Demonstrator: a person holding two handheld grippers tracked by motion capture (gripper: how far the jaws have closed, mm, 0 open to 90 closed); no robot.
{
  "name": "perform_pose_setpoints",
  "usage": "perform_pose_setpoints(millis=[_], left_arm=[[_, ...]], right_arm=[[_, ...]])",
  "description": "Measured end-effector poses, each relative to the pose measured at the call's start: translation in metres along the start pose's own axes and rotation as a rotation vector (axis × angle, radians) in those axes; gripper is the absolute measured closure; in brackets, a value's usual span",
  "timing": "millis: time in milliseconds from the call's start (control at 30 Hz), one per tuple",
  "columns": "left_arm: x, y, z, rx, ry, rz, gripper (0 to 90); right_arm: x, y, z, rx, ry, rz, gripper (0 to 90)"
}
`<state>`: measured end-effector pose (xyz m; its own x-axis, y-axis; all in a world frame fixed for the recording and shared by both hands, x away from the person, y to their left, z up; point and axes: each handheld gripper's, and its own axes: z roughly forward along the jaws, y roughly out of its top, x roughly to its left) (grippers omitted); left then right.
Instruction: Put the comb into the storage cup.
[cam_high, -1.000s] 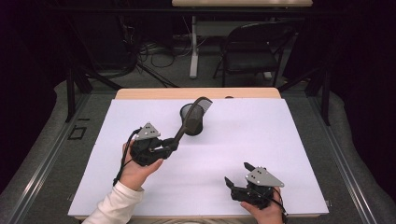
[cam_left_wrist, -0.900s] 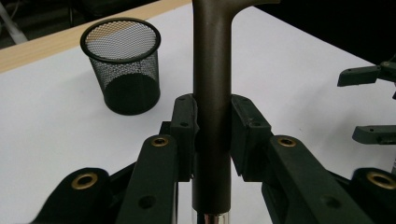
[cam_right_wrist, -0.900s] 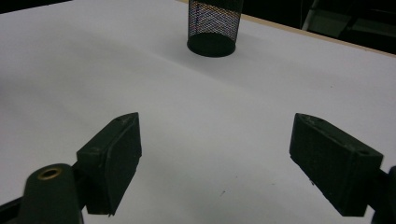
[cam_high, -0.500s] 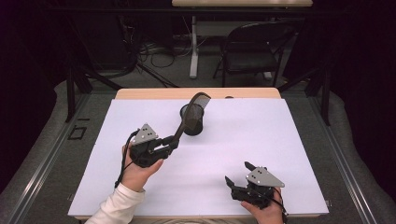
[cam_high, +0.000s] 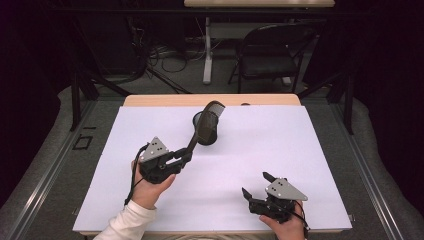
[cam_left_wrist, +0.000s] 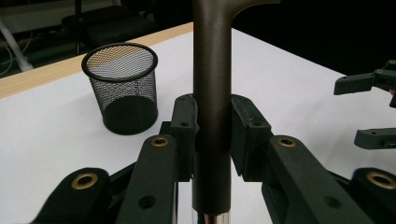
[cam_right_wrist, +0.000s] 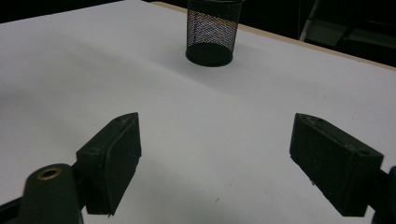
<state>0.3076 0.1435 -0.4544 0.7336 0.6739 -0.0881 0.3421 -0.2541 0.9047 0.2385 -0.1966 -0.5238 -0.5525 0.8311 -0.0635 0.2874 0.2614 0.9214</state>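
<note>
Desk (cam_high: 300, 165) under a white sheet, wooden edge bare along the far side. Black wire-mesh cup (cam_high: 206, 131) upright on the sheet near the far middle; in the left gripper view the cup (cam_left_wrist: 122, 88) stands left of the held handle, mouth open.

Left tool (cam_high: 186, 156), held in the left hand (cam_high: 147, 187), clamps the dark handle of a hairbrush (cam_high: 205, 125). In the left gripper view both pads press the brush handle (cam_left_wrist: 212, 93) from either side, a shiny metal end showing below the grip. From the high view the brush angles up and away toward the cup, its head overlapping the cup's rim; whether head and cup touch is hard to judge from above, probably held over it.

Right tool (cam_high: 254, 185) in the right hand (cam_high: 285, 227), low by the near right of the sheet, well apart from cup and brush. Jaws spread wide (cam_right_wrist: 215, 163), bare sheet between them.
</note>
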Motion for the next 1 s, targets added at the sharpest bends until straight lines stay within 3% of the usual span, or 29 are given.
perform_pose_setpoints(millis=[433,533,633,1000], left_arm=[[-0.002,-0.007,0.001,-0.028,0.005,-0.004,72.9],[-0.002,-0.008,0.000,-0.039,0.007,-0.007,73.0],[-0.002,-0.008,-0.001,-0.050,0.014,-0.014,72.9],[0.002,-0.010,-0.001,-0.048,0.015,-0.029,72.9]], right_arm=[[0.002,0.013,-0.004,-0.019,0.029,-0.016,16.7],[0.004,0.022,-0.004,-0.016,0.041,-0.027,18.2],[0.006,0.032,-0.001,-0.005,0.017,-0.040,21.2],[-0.002,0.072,0.014,0.026,0.045,-0.056,26.2]])
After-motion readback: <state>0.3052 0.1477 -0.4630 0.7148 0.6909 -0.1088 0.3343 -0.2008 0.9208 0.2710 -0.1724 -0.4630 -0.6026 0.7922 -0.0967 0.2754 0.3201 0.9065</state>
